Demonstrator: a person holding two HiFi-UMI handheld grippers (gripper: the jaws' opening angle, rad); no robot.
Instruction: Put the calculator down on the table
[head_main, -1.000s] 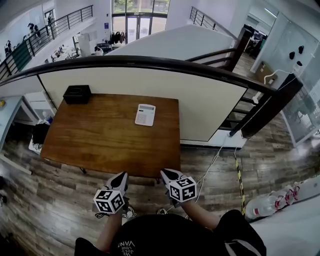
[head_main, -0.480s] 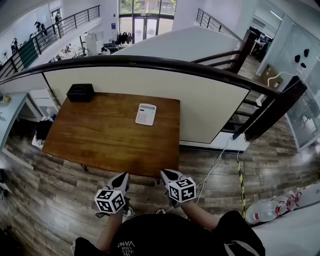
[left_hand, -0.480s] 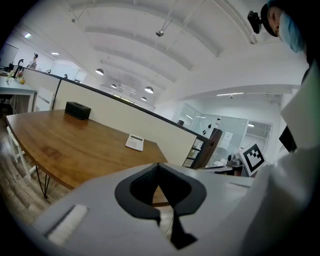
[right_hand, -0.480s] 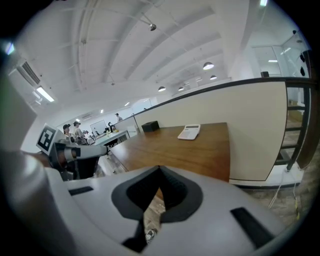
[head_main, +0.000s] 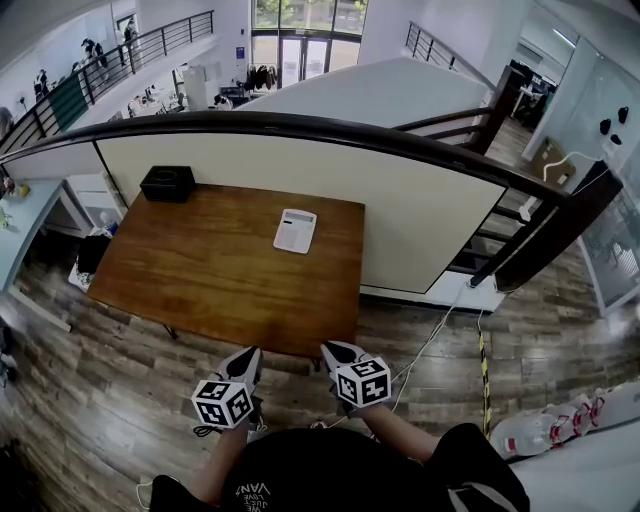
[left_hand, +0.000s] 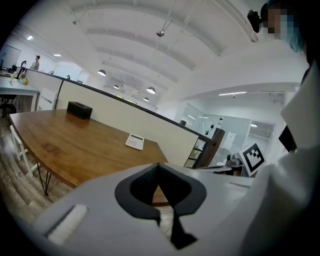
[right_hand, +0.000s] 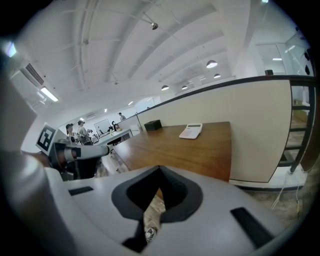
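Standing short of the table (head_main: 200, 275), we held the left gripper (head_main: 248, 352) and the right gripper (head_main: 330, 348) side by side over the floor (head_main: 90, 400). They were near each other, and both were just shy of the table's near edge. Each one's marker cube faced up toward us in the head view. Both grippers pointed toward the table and a little downward.

The left gripper's jaws were shut, tip against tip, with nothing between them; its own view showed the wood top beyond the closed tips. The right gripper's jaws were likewise brought together and empty (a sliver of floor showed through the slot lower down, behind the tips).

The calculator (head_main: 295, 230) lay flat on the table, face up, in the far right part of the top, near the far edge and well apart from both grippers. It was white, with its display strip at the end turned away from us. A black box (head_main: 168, 183) sat at the far left corner, well apart from the calculator.

Behind the table ran a cream panel (head_main: 400, 200) topped by a dark curved rail (head_main: 300, 125). To the right of the table, a pale cable (head_main: 428, 328) trailed across the floor from the foot of the panel toward us.
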